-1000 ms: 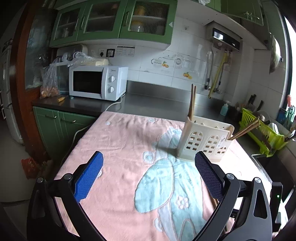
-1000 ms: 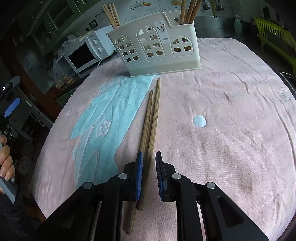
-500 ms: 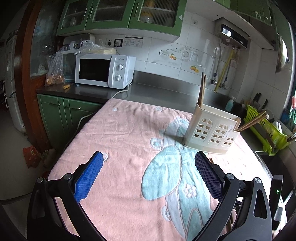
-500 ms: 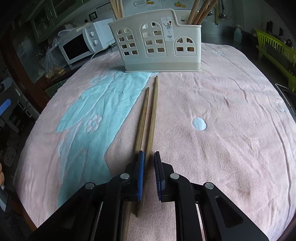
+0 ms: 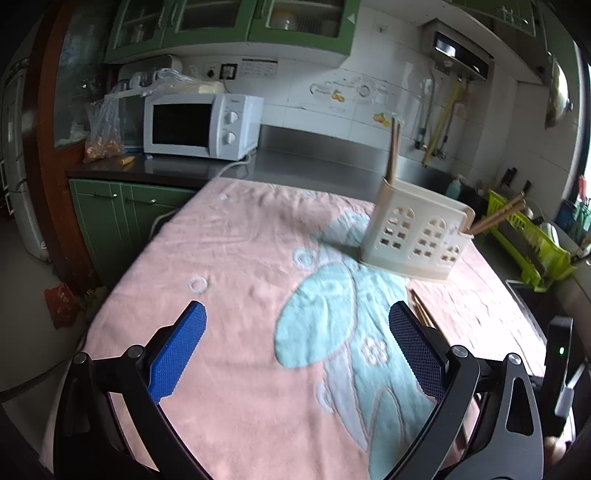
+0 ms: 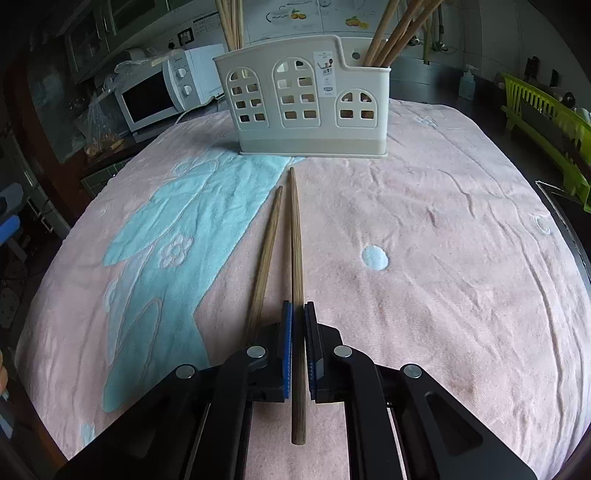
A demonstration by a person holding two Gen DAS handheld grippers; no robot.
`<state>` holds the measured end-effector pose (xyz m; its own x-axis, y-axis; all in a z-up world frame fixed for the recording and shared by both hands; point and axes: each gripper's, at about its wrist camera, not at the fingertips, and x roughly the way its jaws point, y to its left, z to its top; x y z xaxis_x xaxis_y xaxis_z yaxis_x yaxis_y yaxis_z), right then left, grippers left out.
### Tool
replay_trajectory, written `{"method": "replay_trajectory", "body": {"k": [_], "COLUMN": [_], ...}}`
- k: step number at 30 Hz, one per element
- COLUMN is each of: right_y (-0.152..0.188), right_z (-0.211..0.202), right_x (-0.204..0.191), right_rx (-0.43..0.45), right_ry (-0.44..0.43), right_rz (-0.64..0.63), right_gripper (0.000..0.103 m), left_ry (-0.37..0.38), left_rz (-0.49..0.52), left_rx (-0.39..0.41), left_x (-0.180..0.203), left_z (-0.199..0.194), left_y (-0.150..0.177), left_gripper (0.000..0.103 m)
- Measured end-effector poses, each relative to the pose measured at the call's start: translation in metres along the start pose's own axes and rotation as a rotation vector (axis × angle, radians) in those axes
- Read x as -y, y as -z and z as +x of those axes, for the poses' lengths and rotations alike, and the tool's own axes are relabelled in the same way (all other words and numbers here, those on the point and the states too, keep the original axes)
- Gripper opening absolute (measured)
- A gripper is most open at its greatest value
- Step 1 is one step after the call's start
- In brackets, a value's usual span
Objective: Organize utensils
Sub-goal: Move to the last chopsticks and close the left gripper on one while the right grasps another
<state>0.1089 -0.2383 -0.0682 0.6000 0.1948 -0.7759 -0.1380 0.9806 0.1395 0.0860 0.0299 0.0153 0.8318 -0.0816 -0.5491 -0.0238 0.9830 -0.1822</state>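
On the towel-covered worktop (image 6: 443, 221), our right gripper (image 6: 298, 345) had clenched one chopstick (image 6: 295, 258) before the holder (image 6: 314, 107); its neighbour (image 6: 267, 254) risked being dragged. Our left gripper (image 5: 295, 347) gaped, empty.

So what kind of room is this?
Most likely a home kitchen: a microwave sits on the counter, green cupboards hang above, and a dish rack stands at the side.

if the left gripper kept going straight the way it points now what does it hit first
Probably the pink towel: the left gripper is open, angled down, with nothing between its fingers. The cream utensil holder stands off to the right of that line, though depth is unclear.
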Motion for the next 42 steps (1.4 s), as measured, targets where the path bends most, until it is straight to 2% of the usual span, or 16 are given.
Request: {"method": "replay_trajectory", "body": {"k": [14,17,22,25,29,35,42], "right_y": [0.024,0.028,0.032,0.033,0.035,0.035,0.035], "right_z": [-0.033,-0.037,-0.039,-0.038,-0.036,-0.033,-0.032], "right_x": [0.068,0.078,0.087,0.091,0.092,0.092,0.087], "right_rx": [0.031,0.037,0.038,0.037,0.033,0.024,0.023], "right_ry": [-0.018,-0.023,-0.044,-0.055,-0.065,-0.065,-0.040], "right_rz": [0.126,0.136,0.150,0.163,0.166,0.165,0.148], "right_gripper": [0.006,0.006,0.006,0.006,0.006,0.007,0.007], "left_ry": [0.086,0.097,0.156,0.166,0.174,0.167,0.130], "left_rz": [0.117,0.140,0.136,0.149,0.169,0.203,0.236], "left_rx": [-0.135,-0.154,-0.259,-0.302,-0.320,-0.314,-0.323], "left_x": [0.098,0.118,0.142,0.153,0.162,0.169,0.172], "left_z": [0.012,0.018,0.042,0.054,0.061,0.064,0.067], "left_y": [0.068,0.080,0.100,0.109,0.114,0.114,0.111], "left_gripper": [0.095,0.083,0.050,0.037,0.027,0.023,0.010]}}
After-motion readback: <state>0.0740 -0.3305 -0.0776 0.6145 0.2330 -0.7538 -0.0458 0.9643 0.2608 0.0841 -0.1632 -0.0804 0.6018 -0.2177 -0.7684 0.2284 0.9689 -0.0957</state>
